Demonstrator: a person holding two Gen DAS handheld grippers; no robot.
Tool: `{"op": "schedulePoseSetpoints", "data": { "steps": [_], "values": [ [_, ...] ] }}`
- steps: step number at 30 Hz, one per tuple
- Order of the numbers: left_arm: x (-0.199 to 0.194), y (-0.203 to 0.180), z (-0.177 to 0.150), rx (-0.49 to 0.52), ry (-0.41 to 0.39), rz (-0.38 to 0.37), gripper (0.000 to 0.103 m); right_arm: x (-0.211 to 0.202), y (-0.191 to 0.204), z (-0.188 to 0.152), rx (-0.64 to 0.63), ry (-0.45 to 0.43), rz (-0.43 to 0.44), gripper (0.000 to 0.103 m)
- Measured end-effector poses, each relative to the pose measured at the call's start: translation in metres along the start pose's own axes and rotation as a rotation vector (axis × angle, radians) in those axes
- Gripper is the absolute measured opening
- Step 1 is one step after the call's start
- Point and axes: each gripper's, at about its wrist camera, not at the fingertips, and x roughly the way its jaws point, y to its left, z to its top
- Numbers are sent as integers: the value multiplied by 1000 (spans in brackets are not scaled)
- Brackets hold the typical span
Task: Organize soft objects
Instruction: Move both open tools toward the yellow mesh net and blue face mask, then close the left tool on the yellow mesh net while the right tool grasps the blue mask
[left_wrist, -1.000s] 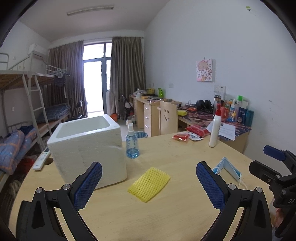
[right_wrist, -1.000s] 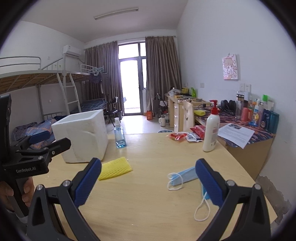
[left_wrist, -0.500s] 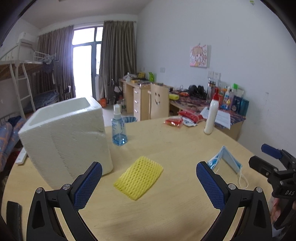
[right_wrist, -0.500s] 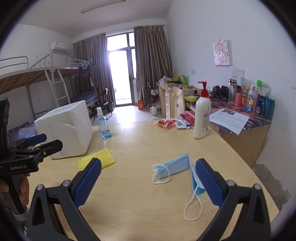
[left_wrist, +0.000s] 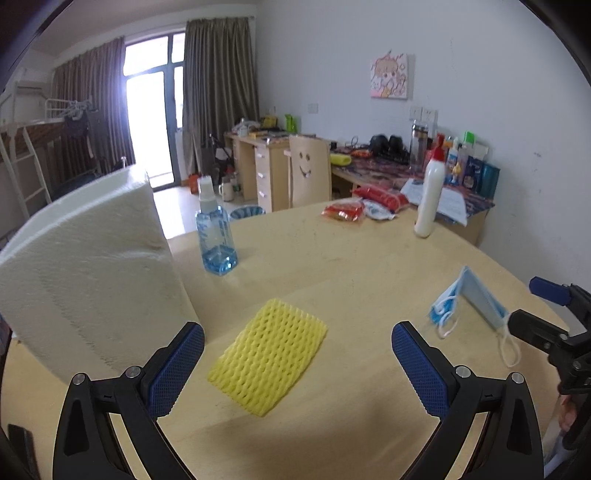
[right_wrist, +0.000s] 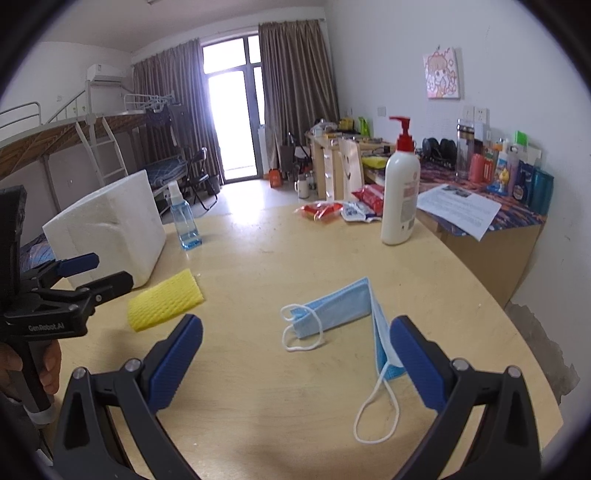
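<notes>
While both of my grippers have dropped closer to the table (left_wrist: 369, 266) than a second ago, each stays spread wide and empty. My left gripper (left_wrist: 297, 363) now frames the yellow foam net (left_wrist: 268, 355), which lies flat near the table's front edge, just beside the white foam box (left_wrist: 88, 273) at the left edge. My right gripper (right_wrist: 296, 358) frames the blue face mask (right_wrist: 340, 308), folded toward the right edge.
</notes>
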Motion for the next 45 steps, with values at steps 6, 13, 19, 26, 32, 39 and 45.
{"op": "schedulePoseSetpoints", "data": {
  "steps": [6,13,19,26,32,39,45],
  "values": [
    [35,11,-3,-30,95,24,97,15,-4,2,-9,52,18,102],
    [50,10,-11,-13,144,22,85,31,-13,3,-22,110,16,102],
    [63,9,-17,7,204,17,65,47,-28,4,15,167,4,103],
    [69,10,-18,10,243,30,60,60,-39,4,52,211,5,102],
    [70,10,-20,26,252,47,53,67,-42,8,73,223,10,102],
    [68,15,-20,14,240,96,27,76,-43,12,93,241,0,102],
    [63,22,-19,-21,219,64,17,81,-42,15,116,257,-12,96]
  ]
}}
